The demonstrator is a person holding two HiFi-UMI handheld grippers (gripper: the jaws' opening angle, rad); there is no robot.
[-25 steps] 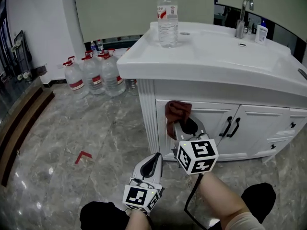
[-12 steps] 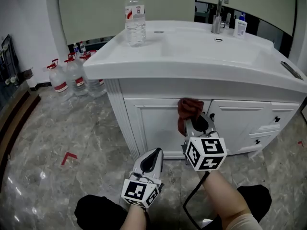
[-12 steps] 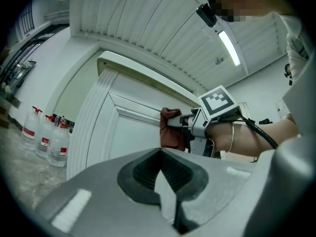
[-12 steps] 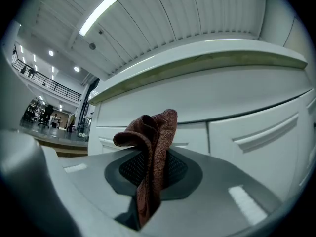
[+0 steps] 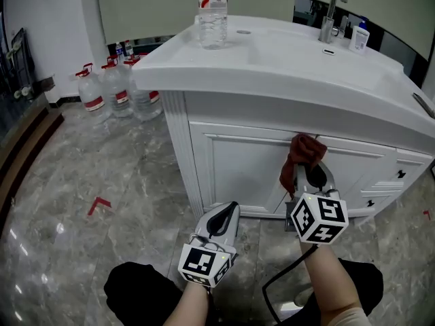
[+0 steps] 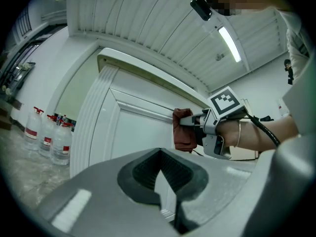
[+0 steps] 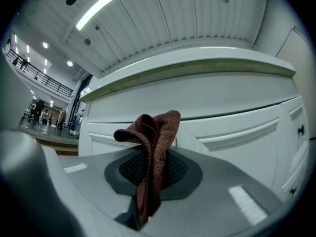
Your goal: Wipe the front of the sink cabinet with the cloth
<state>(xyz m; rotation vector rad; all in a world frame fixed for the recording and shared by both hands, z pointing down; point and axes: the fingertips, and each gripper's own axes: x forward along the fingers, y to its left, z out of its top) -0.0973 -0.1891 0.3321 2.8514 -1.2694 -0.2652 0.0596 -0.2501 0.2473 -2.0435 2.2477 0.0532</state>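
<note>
Cloth [image 5: 302, 156] shifted right along cabinet front [image 5: 234, 175] | pinched between right gripper [image 5: 307, 174] fingers | left gripper [image 5: 223, 221] fingers together

1. Left gripper [image 5: 226, 214]: silver-grey shell, black ribbed pads [image 6: 148, 171], and a white marker cube [image 5: 202, 267] with black squares.
2. Right gripper [image 5: 307, 174]: same grey shell and cube, with a black cable [image 5: 270, 289] trailing from it.
3. Person: bare forearms, thin wrist band [image 6: 239, 132], dark trousers [image 5: 132, 292].
</note>
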